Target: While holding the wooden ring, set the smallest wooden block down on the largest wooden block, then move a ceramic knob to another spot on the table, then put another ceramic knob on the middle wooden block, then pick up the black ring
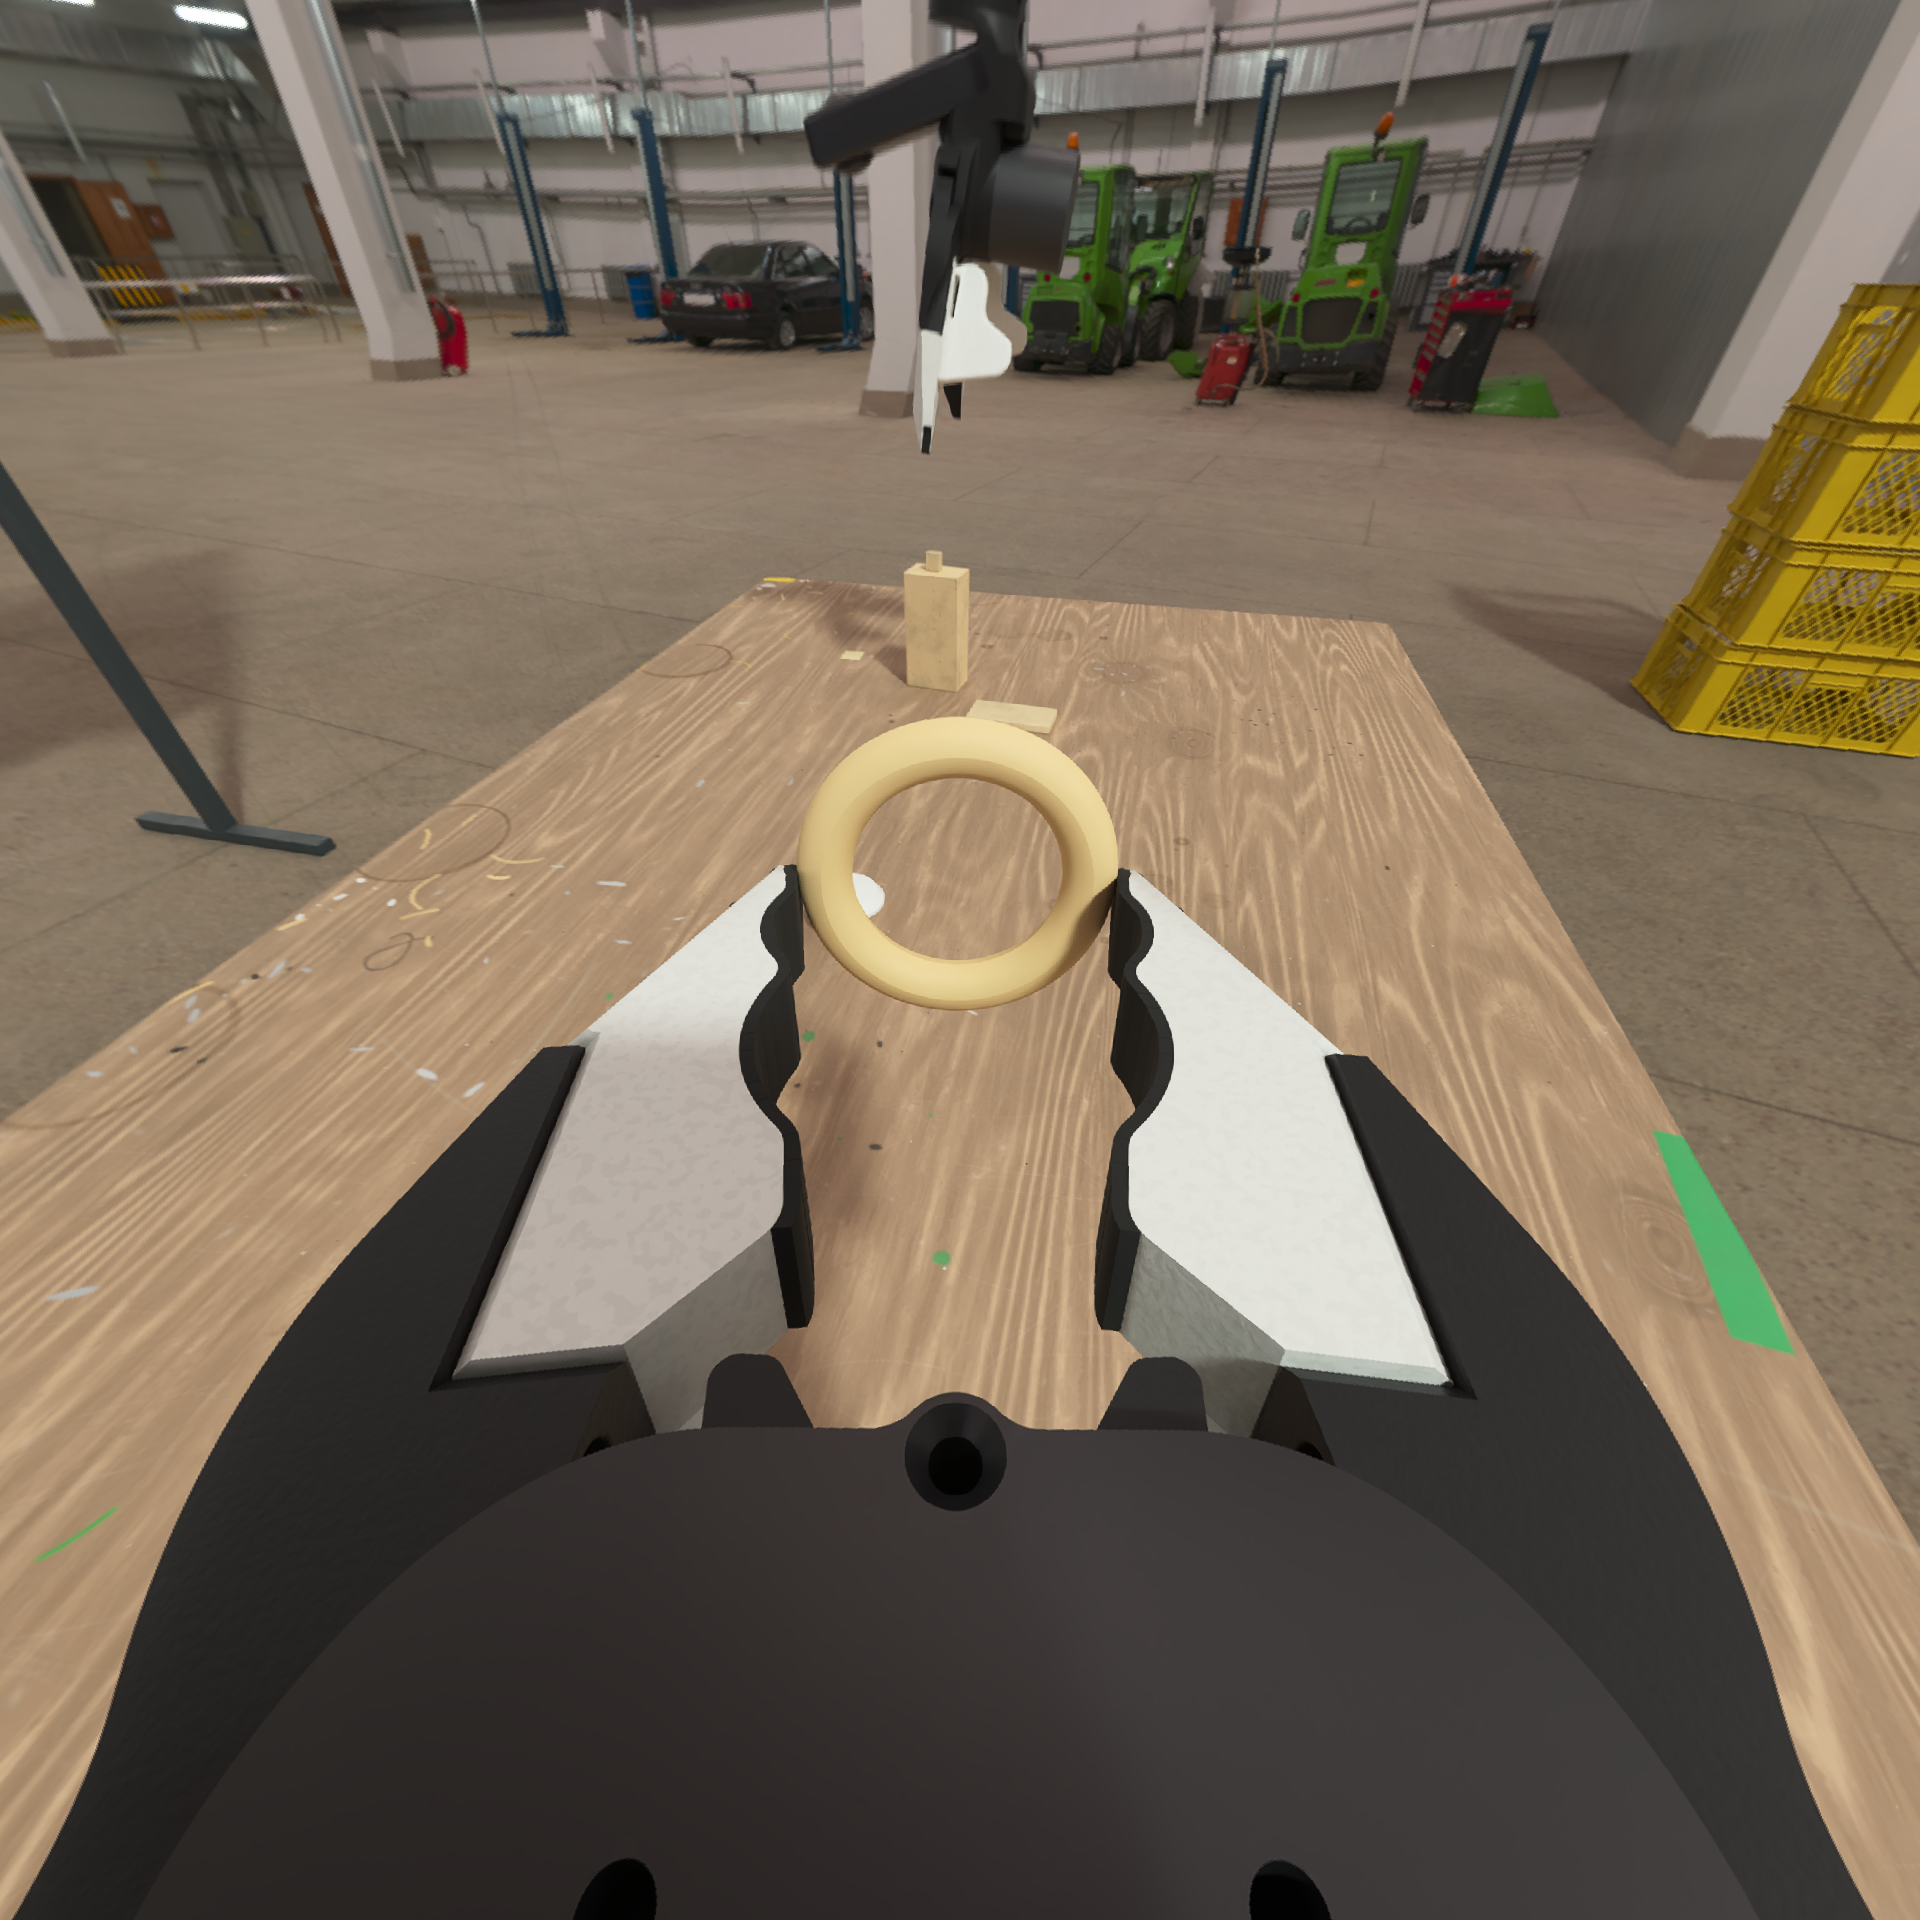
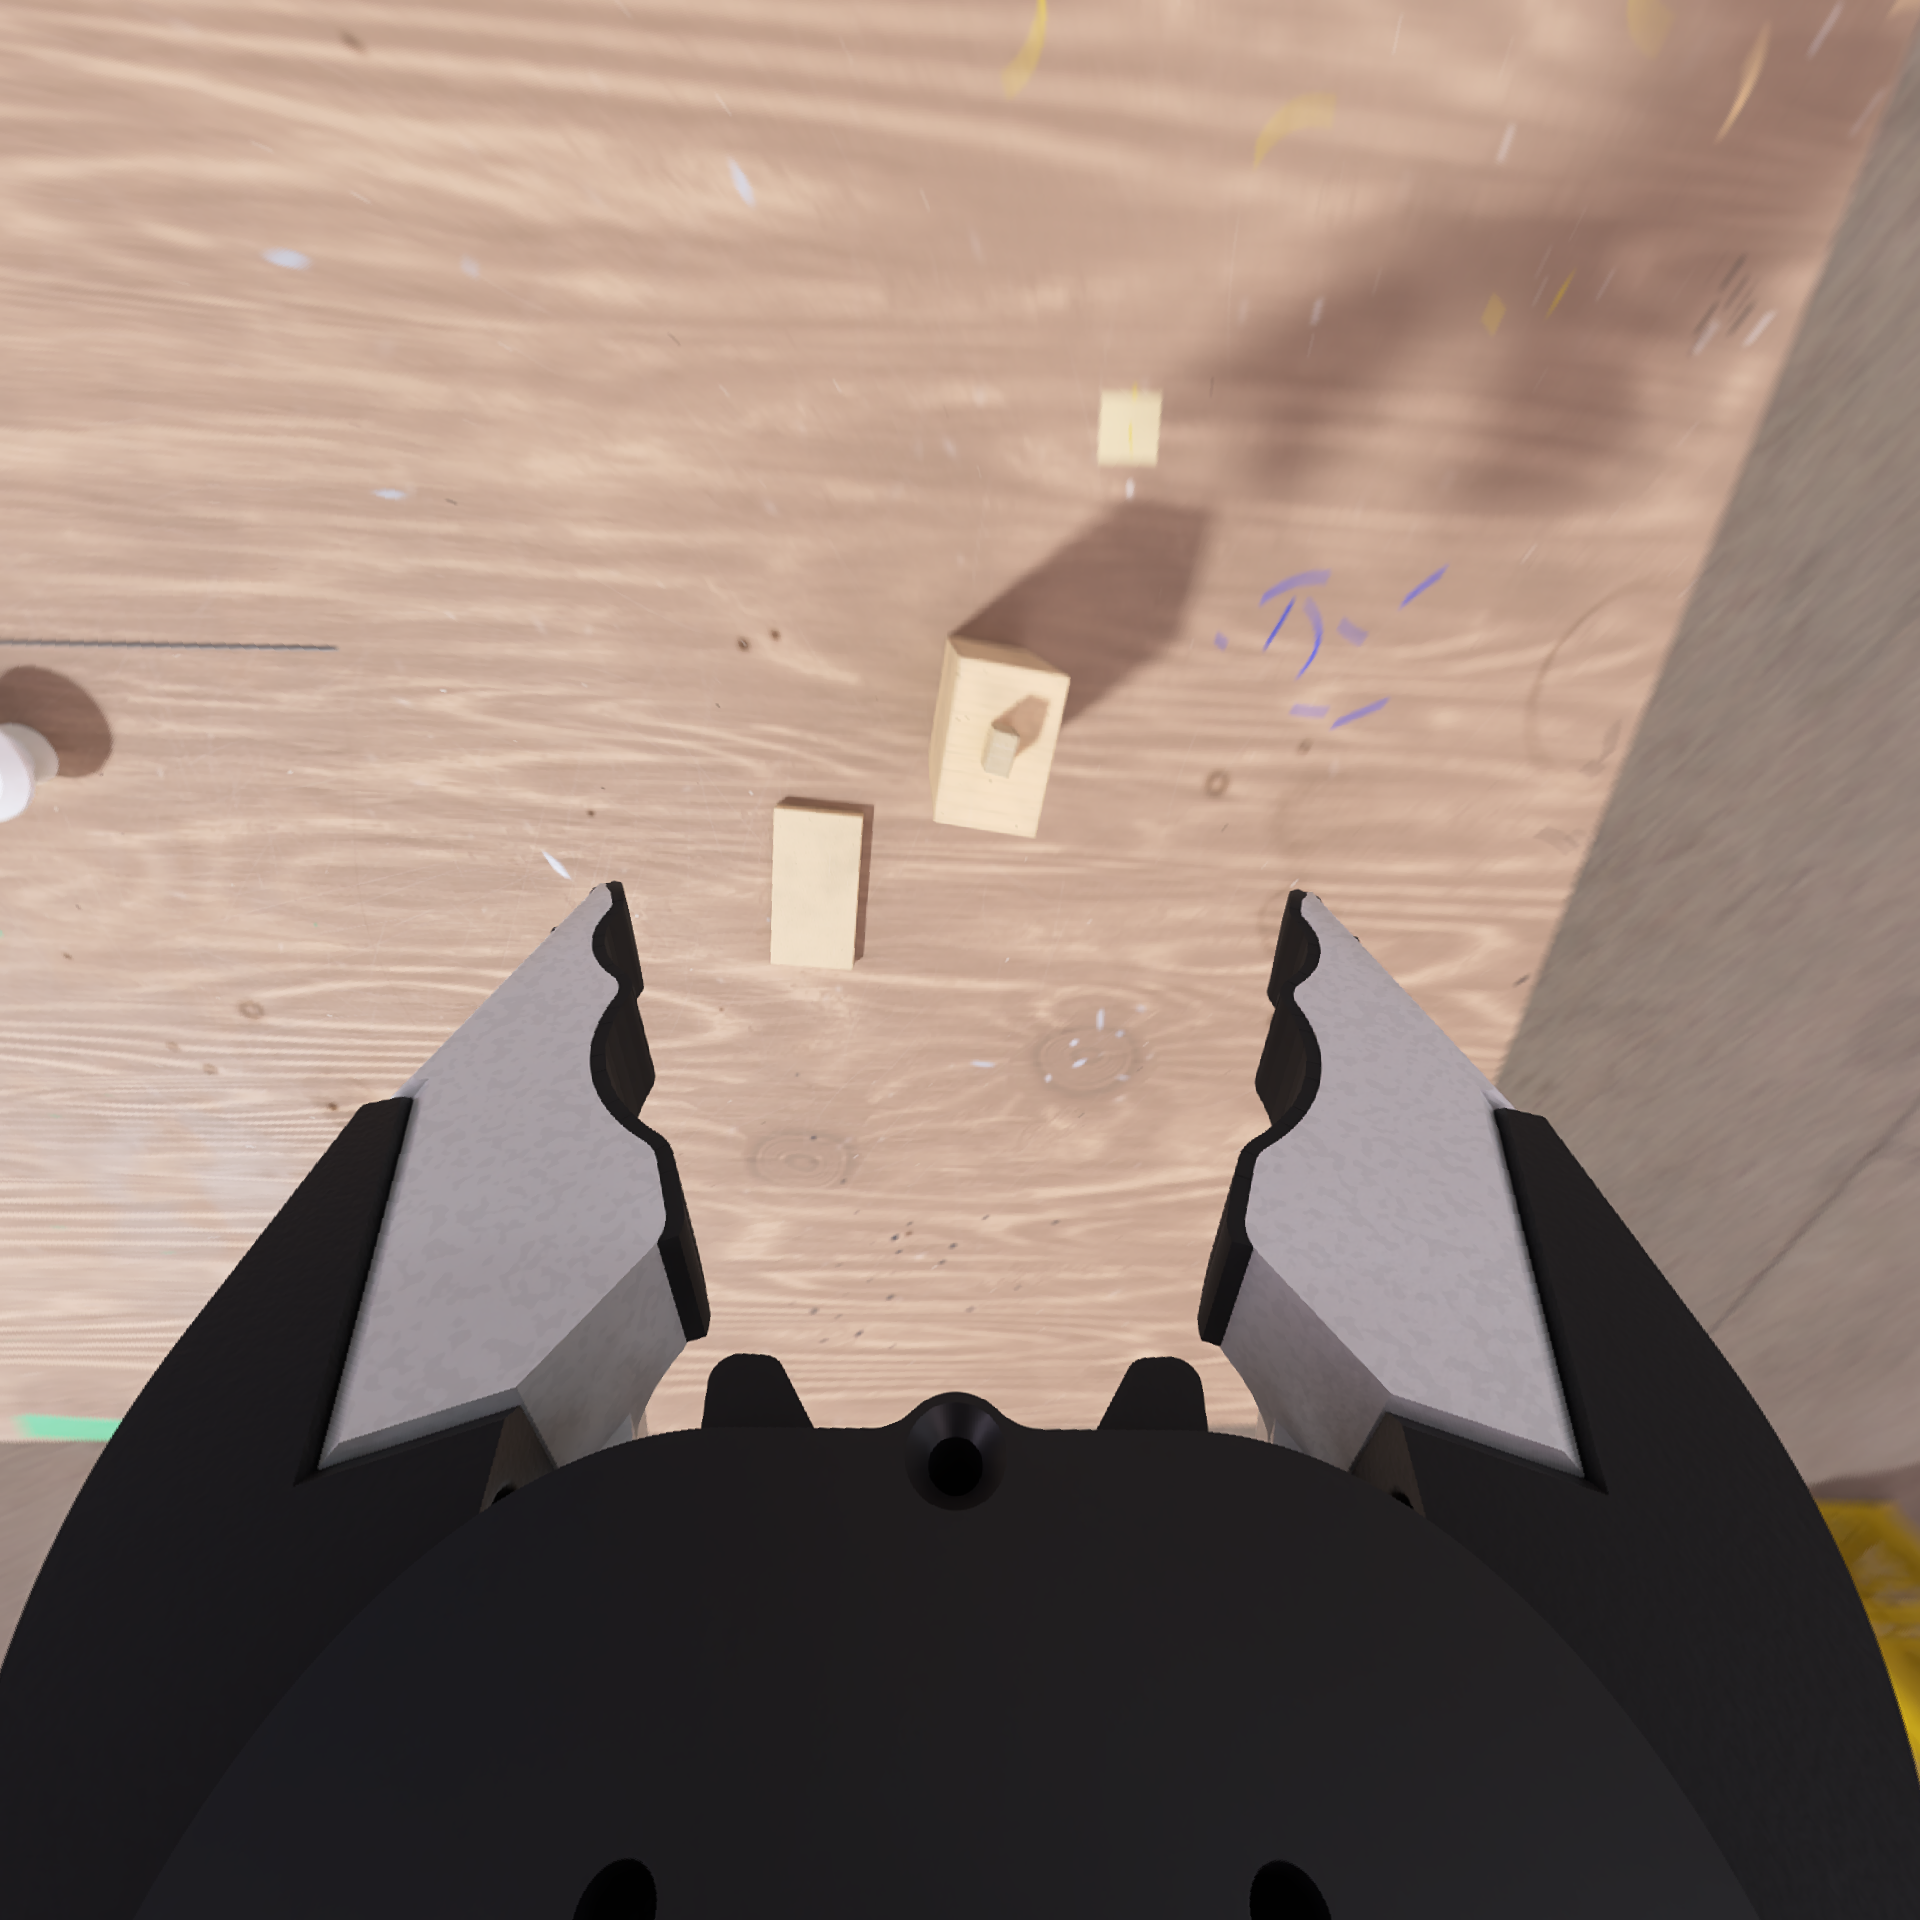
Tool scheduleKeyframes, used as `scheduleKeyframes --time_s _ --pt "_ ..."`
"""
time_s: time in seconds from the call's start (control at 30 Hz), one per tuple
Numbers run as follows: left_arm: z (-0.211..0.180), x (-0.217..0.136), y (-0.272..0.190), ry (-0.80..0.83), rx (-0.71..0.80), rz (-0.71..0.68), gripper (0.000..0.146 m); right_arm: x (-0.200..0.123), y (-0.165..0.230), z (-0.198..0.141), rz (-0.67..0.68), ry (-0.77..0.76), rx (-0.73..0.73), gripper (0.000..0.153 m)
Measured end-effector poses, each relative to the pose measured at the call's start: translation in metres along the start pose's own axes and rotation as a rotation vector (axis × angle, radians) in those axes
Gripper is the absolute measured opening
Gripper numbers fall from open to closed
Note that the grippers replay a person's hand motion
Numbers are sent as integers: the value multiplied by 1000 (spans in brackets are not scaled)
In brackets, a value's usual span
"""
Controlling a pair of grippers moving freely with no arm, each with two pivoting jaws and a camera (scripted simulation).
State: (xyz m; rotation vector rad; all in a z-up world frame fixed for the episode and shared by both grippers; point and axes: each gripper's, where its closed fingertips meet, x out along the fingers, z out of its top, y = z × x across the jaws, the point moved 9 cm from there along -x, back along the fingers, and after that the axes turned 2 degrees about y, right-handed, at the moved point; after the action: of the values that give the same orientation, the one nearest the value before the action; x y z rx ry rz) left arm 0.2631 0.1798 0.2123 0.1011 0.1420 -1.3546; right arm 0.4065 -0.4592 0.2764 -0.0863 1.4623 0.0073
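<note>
My left gripper (image 1: 956, 883) is shut on the pale wooden ring (image 1: 831, 883) and holds it upright above the table. A white ceramic knob (image 1: 871, 896) peeks out behind the ring's left side. Farther off stands the tall largest wooden block (image 1: 935, 634) with the smallest block (image 1: 933, 562) on top; from above these are the largest block (image 2: 966, 769) and the smallest block (image 2: 1002, 750). A flat wooden block (image 2: 816, 885) lies beside it, also in the left wrist view (image 1: 1013, 715). My right gripper (image 2: 951, 894) is open and empty high above them, also visible in the left wrist view (image 1: 940, 416). No black ring is in view.
A small pale square piece (image 2: 1128, 426) lies beyond the tall block. Another white knob (image 2: 16, 774) sits at the left edge of the right wrist view. The table's edge (image 2: 1662, 748) runs close on the right. Yellow crates (image 1: 1818, 582) stand off the table.
</note>
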Motion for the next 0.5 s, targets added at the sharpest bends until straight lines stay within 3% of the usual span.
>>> scheduleKeyframes --time_s 0.13,0.23,0.37,0.5 --pt "9 -12 -9 -20 30 24 59 -52 45 -4 -121 -227 -265 119" --pt "15 -21 -16 -43 47 32 59 -73 91 -10 -198 -386 -491 114" --pt "21 -33 -24 -48 82 63 59 -74 160 -20 -215 -503 -796 109" --pt "26 -47 -28 -40 107 110 59 -47 227 -32 -165 -573 -1098 98"
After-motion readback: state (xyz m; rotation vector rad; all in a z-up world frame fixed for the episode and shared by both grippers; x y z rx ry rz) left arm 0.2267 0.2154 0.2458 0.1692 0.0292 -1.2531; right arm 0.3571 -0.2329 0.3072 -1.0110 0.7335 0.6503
